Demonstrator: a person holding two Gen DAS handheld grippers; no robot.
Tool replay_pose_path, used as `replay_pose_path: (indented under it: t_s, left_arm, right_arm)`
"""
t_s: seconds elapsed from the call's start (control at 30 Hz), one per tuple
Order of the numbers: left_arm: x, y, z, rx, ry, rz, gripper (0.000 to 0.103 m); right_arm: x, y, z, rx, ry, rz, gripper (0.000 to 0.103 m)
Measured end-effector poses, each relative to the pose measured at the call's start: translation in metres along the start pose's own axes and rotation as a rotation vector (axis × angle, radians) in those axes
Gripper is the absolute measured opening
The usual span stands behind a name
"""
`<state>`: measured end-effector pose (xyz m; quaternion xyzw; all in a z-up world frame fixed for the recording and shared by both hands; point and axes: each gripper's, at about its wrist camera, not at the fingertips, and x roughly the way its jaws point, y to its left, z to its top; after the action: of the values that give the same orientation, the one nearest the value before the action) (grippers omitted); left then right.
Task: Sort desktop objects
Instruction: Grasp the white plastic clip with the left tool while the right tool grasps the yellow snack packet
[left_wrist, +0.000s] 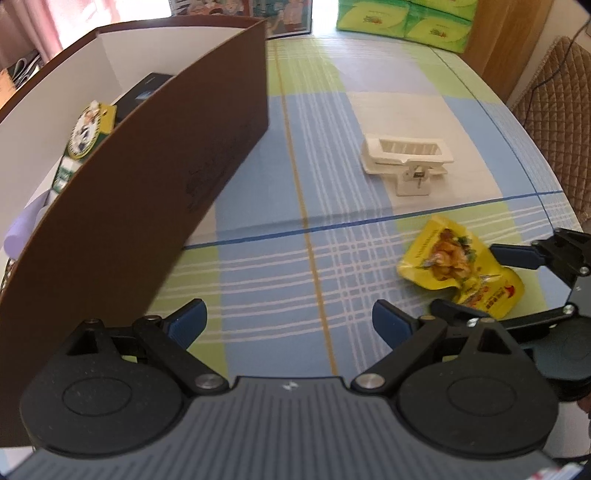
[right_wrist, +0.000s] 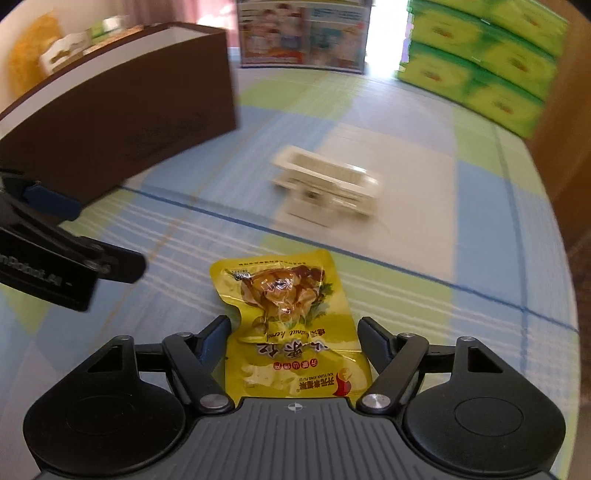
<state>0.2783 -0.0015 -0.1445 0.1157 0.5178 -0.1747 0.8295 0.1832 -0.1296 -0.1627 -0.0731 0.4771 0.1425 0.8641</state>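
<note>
A yellow snack packet lies on the checked tablecloth, its near end between the open fingers of my right gripper. It also shows in the left wrist view, with the right gripper around it. My left gripper is open and empty above the cloth, next to the brown box. The box holds a green-and-white packet, a dark box and a lilac item. A white plastic clip lies further back on the table; it also shows in the right wrist view.
Green tissue packs are stacked at the back right, also in the right wrist view. A picture board stands at the back. A quilted chair is beyond the table's right edge. The left gripper body is at the left.
</note>
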Motion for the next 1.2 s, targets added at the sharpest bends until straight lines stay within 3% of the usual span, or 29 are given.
replay_pose_path:
  t_s: [0.2,0.47,0.8,0.97,1.03,1.2]
  left_arm:
    - [0.005,-0.025,0.01,0.075,-0.032,-0.052,0.095]
    - [0.02,-0.07,0.038,0.159,-0.132,-0.118,0.095]
    - [0.048,-0.098,0.078,0.125,-0.164,-0.153,0.095]
    - [0.062,-0.108,0.097,0.113,-0.161,-0.115,0.092]
    - [0.065,-0.109,0.101,0.121,-0.159,-0.103,0.086]
    - [0.066,-0.107,0.097,0.17,-0.17,-0.103,0.086]
  right_arm:
    - [-0.01,-0.046,-0.013,0.123,0.003,-0.101,0.072]
    - [-0.009,-0.092,-0.016,0.257,-0.028,-0.203,0.073]
    - [-0.01,-0.107,-0.014,0.287,-0.061,-0.205,0.073]
    - [-0.007,-0.109,-0.009,0.284,-0.065,-0.205,0.073]
    - [-0.007,-0.112,-0.008,0.28,-0.067,-0.203,0.073]
    - [-0.006,-0.115,-0.006,0.271,-0.068,-0.198,0.074]
